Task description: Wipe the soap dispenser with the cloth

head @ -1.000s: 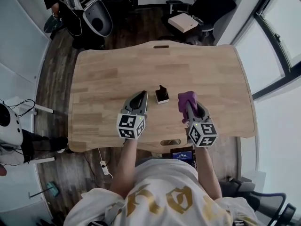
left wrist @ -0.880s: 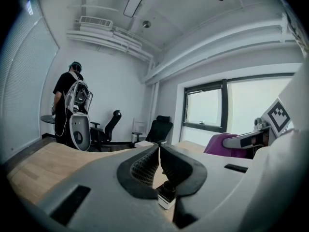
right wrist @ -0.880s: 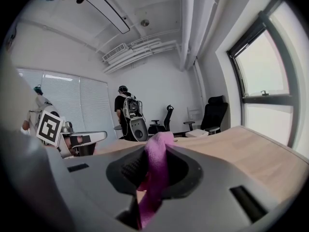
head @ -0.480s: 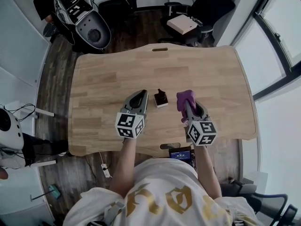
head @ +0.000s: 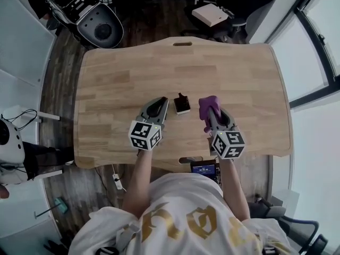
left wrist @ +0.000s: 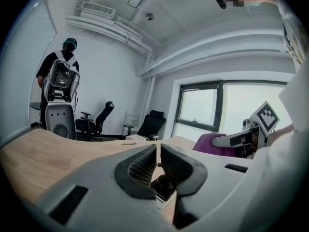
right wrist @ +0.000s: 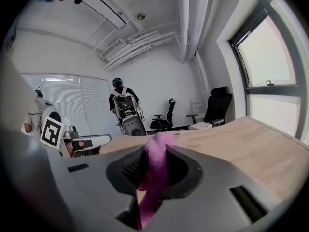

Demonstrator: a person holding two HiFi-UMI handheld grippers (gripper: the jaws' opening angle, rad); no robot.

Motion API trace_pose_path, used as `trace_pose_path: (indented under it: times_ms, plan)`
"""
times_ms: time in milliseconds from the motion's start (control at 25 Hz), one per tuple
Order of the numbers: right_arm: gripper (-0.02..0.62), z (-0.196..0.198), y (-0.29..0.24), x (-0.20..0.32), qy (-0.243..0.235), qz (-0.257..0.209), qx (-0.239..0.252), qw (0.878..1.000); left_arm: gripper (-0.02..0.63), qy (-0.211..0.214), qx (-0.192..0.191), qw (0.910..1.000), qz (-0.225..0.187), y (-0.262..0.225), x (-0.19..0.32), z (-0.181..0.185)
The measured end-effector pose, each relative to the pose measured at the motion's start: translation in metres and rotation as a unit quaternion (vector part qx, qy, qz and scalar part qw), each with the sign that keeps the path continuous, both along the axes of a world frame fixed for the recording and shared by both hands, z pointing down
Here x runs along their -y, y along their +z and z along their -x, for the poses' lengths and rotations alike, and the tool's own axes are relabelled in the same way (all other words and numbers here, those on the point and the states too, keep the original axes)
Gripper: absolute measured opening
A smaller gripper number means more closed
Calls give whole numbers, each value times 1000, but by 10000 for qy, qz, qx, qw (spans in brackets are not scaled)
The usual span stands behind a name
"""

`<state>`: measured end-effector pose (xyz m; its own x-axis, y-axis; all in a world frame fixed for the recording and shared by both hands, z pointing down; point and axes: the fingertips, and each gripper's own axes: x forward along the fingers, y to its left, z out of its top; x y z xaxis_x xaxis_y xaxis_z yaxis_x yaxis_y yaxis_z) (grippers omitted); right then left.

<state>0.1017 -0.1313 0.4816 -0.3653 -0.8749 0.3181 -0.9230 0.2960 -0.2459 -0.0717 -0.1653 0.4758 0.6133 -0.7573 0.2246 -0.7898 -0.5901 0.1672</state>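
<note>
Probably light and tippable, soap dispenser (head: pixel 182 104): brace its body; left gripper (head: pixel 159 105) closed empty, right gripper (head: pixel 211 114) pinching limp cloth (head: pixel 206 104).

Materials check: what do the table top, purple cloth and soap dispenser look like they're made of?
Table: light wood, matte finish. Grain and seams between jointed planks show.
Cloth: soft matte purple fabric, woven or knit. It hangs limp in folds and shows a fine texture.
Soap dispenser: probably plastic, dark top on a pale base. It is too small here to be sure.
</note>
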Motion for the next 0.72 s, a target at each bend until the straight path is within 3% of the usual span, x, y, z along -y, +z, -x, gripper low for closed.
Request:
trace_pose_path:
  times_ms: [480,640,720]
  plan:
    - [57,7,46,22,-243,547,-51,9982,18,464,268,9973,499,64,10,-14]
    - [57,11,53,31,-334,653,-29,9973,38,833,288,9935,719,83,12,-23]
    - [57,12,58,36,-388,728,-43,9966,82,992,245,9915,812,90,14,-26]
